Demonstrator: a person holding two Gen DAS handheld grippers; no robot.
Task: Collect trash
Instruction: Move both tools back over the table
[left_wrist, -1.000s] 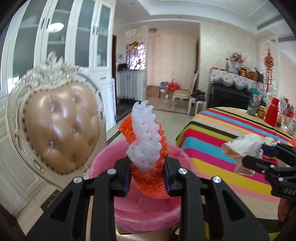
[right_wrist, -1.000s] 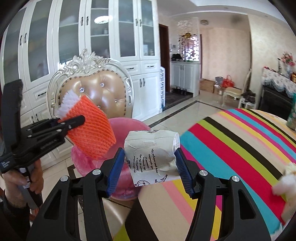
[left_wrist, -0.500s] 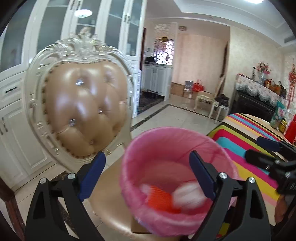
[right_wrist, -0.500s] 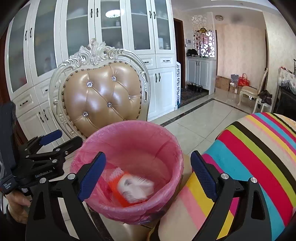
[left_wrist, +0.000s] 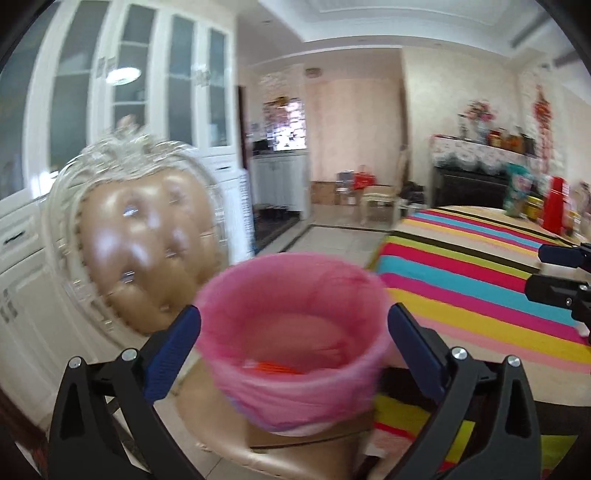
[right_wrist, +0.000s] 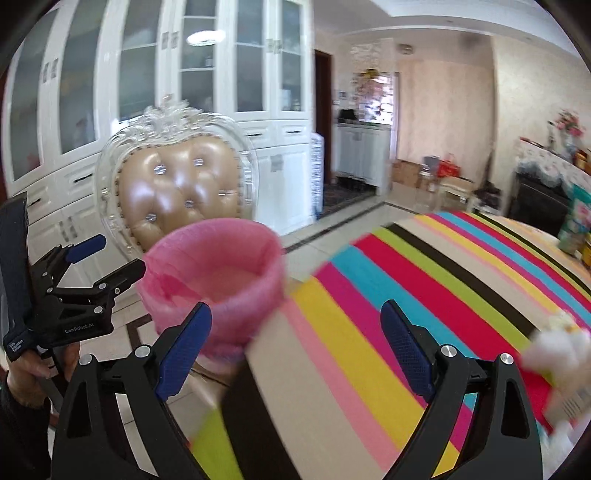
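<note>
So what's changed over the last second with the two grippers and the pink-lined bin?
Both let go: the left gripper dropped its orange foam net into the pink-lined bin, and the right gripper dropped its paper wrapper. Both sets of jaws have just been opening and stand empty. The bin, chair and striped tablecloth stayed put.

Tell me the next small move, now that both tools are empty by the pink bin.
Probably swing the right tool toward the white crumpled piece lying on the striped tablecloth. Both tools stand open with nothing between them, the left tool included, and the pink bin already holds orange scrap.
</note>
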